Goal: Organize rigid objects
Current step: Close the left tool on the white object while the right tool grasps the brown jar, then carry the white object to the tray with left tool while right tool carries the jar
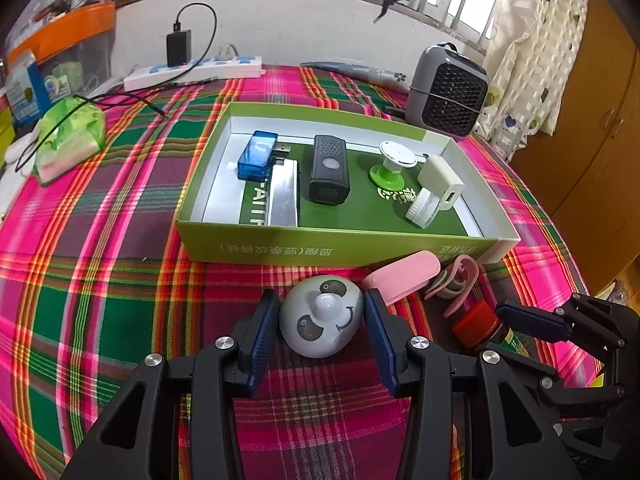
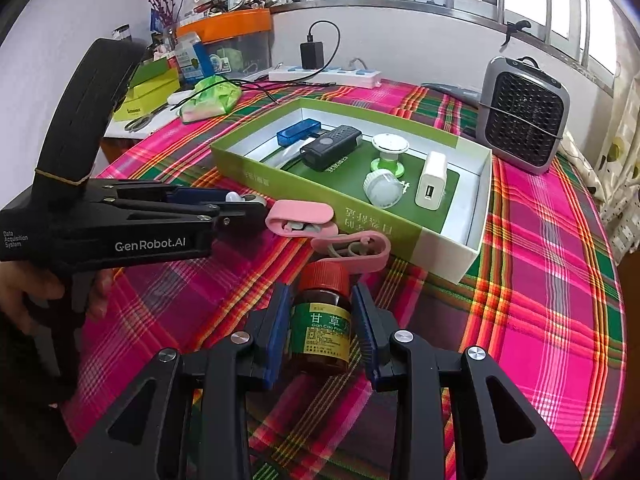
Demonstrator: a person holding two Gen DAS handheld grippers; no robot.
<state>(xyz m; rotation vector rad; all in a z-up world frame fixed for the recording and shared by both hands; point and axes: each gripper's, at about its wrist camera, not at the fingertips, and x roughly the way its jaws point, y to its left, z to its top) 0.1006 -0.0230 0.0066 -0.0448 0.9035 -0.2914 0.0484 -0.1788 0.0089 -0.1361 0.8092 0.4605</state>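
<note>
left tool: pinching panda toy on table, in front of green box | right tool: fingers against brown bottle, red cap, lying on table beside pink clip

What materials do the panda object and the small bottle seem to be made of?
Panda object: probably glossy hard plastic, given its smooth grey shell with soft highlights. Small bottle: dark amber body, glass or plastic, I cannot tell which; ridged red plastic-looking cap, paper-like label.
</note>
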